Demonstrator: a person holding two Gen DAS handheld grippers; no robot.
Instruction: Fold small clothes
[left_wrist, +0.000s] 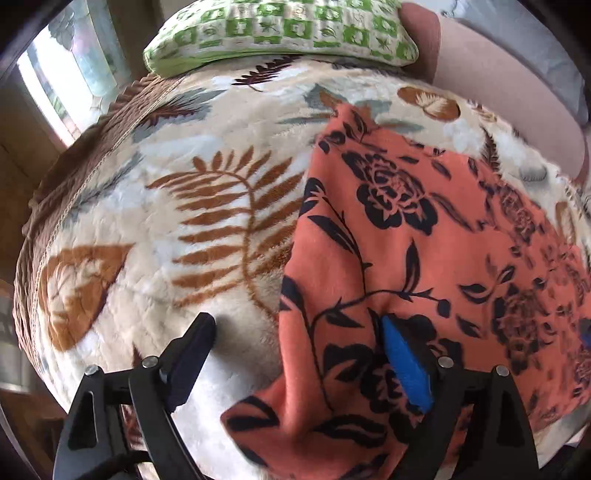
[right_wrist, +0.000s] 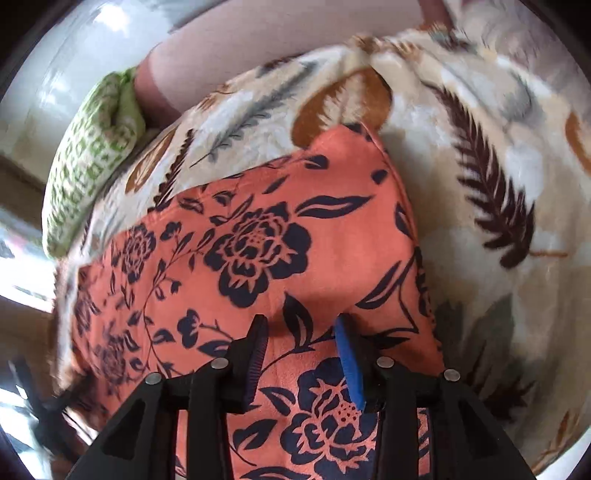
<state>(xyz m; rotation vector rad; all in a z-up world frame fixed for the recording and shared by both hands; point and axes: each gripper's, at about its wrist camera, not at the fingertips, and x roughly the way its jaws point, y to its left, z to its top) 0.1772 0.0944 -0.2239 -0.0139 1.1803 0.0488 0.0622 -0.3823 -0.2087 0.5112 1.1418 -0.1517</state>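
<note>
An orange cloth with black flowers (left_wrist: 406, 229) lies on a cream blanket with a leaf print (left_wrist: 166, 206). In the left wrist view my left gripper (left_wrist: 295, 325) is open and straddles the cloth's near left edge: the blue-padded finger (left_wrist: 404, 365) rests on the cloth, the black finger (left_wrist: 192, 354) on the blanket. In the right wrist view the same cloth (right_wrist: 258, 240) fills the middle. My right gripper (right_wrist: 301, 325) is open, both fingers low over the cloth near its right edge, with cloth between them.
A green and white patterned pillow (left_wrist: 280, 33) lies at the far end of the bed; it also shows in the right wrist view (right_wrist: 92, 162). A pinkish headboard or cushion (left_wrist: 498, 99) runs behind. The blanket's brown edge (left_wrist: 74, 173) drops off at left by a window.
</note>
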